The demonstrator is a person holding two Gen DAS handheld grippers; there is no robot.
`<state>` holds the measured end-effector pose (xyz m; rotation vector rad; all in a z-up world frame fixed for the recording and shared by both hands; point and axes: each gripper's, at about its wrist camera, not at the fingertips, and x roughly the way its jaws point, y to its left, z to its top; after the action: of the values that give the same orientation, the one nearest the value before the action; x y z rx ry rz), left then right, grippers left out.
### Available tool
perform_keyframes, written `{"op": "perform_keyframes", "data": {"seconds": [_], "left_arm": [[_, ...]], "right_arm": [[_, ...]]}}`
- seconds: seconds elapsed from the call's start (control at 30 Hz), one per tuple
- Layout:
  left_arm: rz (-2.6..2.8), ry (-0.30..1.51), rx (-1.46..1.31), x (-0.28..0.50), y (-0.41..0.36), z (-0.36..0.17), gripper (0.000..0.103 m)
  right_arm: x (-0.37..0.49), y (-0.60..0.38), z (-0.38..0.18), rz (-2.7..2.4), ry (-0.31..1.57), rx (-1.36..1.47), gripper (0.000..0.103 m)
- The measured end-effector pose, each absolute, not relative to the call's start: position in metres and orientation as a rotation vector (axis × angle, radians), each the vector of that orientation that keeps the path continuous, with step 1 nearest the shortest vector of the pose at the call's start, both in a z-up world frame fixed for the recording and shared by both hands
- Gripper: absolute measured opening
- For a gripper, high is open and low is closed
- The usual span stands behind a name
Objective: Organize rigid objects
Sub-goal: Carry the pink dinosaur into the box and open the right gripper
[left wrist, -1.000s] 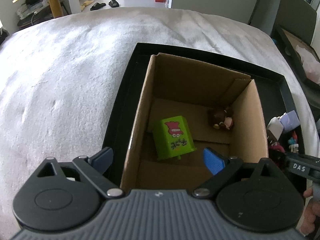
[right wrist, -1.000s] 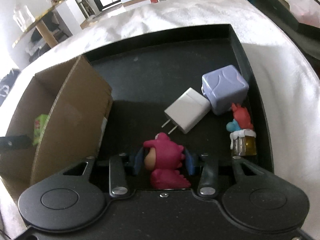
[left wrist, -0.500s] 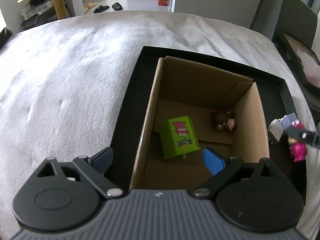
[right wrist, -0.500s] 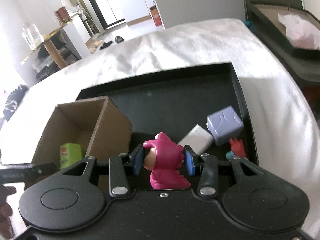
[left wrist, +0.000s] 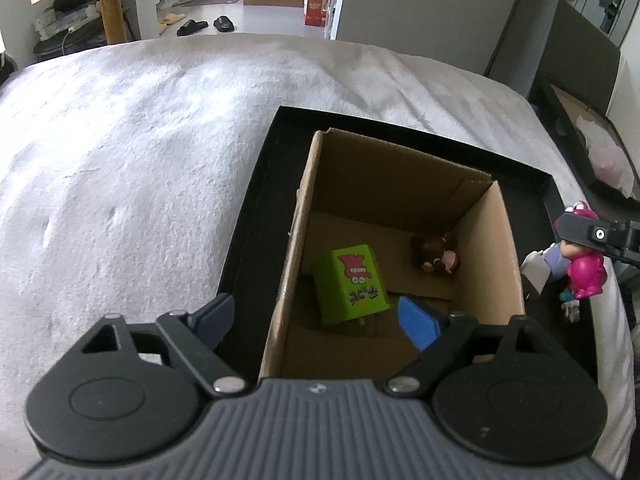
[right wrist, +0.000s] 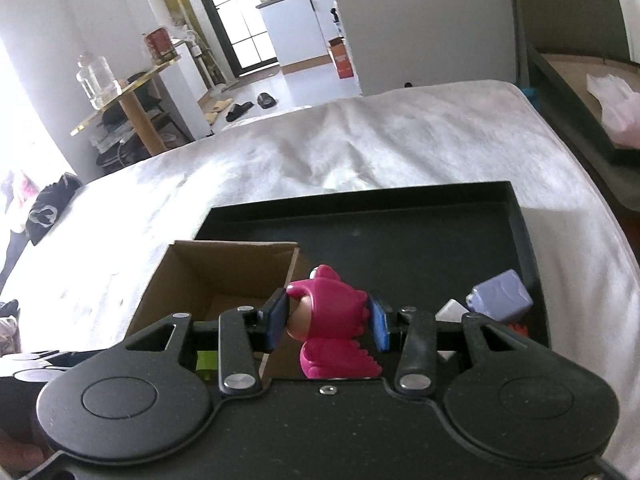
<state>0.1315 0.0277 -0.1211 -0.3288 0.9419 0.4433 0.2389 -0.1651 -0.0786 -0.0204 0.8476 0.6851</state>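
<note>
Step in hand: the carry. The pink dinosaur-suit figurine (right wrist: 332,324) was up off the black tray (right wrist: 400,216) and on its way toward the cardboard box (right wrist: 224,256), by the look of it.
Right gripper: the right gripper (right wrist: 329,322) was clamped on the figurine, one blue pad on each side of its hooded head, the body hanging below the pads.
Left gripper: the left gripper (left wrist: 316,314) held nothing. Its jaws had just been closing a little but stood wide apart, straddling the box's left wall, one pad outside over the tray and one inside.
Where the figurine was: in the left wrist view it hung at the far right (left wrist: 584,272), outside the box's right wall and above the loose things on the tray.
Box contents: a green carton with a pink cartoon face (left wrist: 350,286) lay tipped on the floor of the box, and a small brown figure (left wrist: 436,254) sat near the far right corner.
Left on the tray: a lilac cube (right wrist: 502,296), a white plug adapter (right wrist: 452,310) touching it, and a small red-and-blue toy (right wrist: 518,328), mostly hidden.
Next move calls for: bringing the figurine leftward over the box's right wall and lowering it into the bare floor between the carton and the brown figure before the pads part.
Risk: the hanging body could catch the cardboard rim if carried too low.
</note>
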Motion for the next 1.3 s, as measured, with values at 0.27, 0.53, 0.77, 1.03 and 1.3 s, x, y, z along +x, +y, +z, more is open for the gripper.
{"op": "perform_keyframes", "data": {"seconds": [0.27, 0.53, 0.77, 1.03, 1.3], "left_arm": [[0.417, 0.930, -0.370, 0.129, 0.032, -0.128, 0.061], [0.416, 0.916, -0.400, 0.123, 0.037, -0.134, 0.046], [0.422, 0.919, -0.420, 0.115, 0.042, -0.143, 0.037], [0.431, 0.912, -0.443, 0.108, 0.051, -0.148, 0.019], [0.419, 0.902, -0.463, 0.102, 0.055, -0.151, 0.017]], "right_arm": [[0.227, -0.145, -0.075, 0.706, 0.844, -0.046, 0.042], [0.216, -0.126, -0.078, 0.731, 0.846, -0.056, 0.042], [0.204, -0.108, -0.085, 0.759, 0.861, -0.069, 0.042], [0.195, -0.093, -0.100, 0.776, 0.916, -0.076, 0.042], [0.184, -0.082, -0.109, 0.782, 0.935, -0.101, 0.042]]}}
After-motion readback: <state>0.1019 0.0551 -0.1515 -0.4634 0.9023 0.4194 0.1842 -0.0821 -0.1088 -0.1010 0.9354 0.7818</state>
